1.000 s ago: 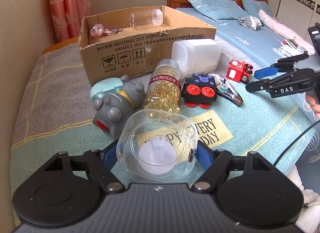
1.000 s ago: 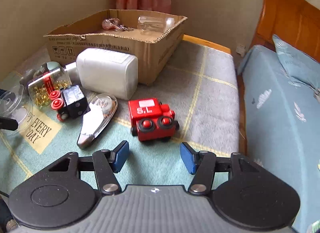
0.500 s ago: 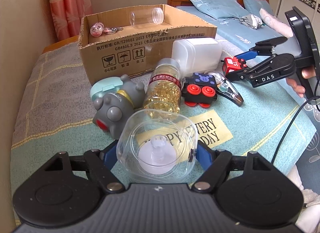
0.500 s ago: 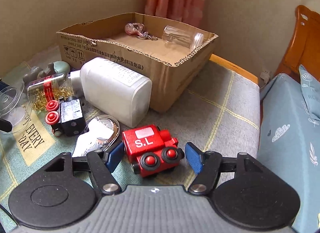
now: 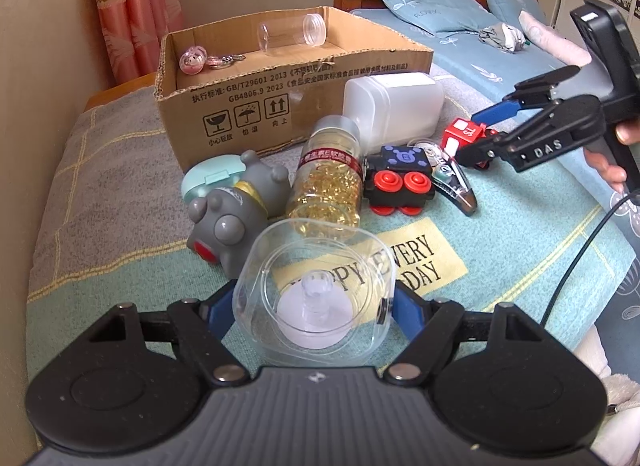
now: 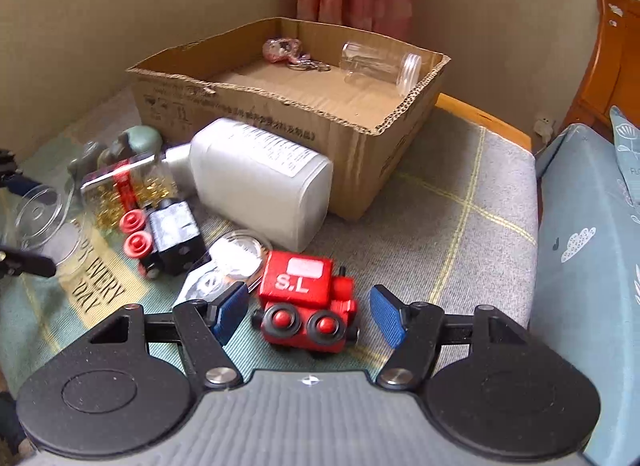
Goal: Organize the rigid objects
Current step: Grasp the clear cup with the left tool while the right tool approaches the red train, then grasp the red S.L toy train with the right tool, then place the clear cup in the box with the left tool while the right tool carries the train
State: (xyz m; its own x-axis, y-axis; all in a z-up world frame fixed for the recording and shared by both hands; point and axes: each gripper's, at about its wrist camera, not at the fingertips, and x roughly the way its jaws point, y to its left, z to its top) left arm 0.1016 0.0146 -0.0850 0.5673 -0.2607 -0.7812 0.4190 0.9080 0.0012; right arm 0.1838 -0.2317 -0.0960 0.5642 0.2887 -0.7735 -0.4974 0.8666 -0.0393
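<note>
the red toy train (image 6: 310, 300) sits on the bed cover (image 6: 460, 217), between the blue pads of the right hand-held gripper (image 6: 308, 312), which stand apart and do not touch it. at 10 o'clock from it lie a tape roller (image 6: 224, 266) and a black toy car (image 6: 168, 231); a white bottle (image 6: 260, 181) blocks the way to the cardboard box (image 6: 360, 137) at 12 o'clock. the left hand-held gripper (image 5: 314, 306) tilts down, clamped on a clear lid (image 5: 316, 294), with a pill jar (image 5: 328, 181) and a grey toy (image 5: 232, 221) just past it.
</note>
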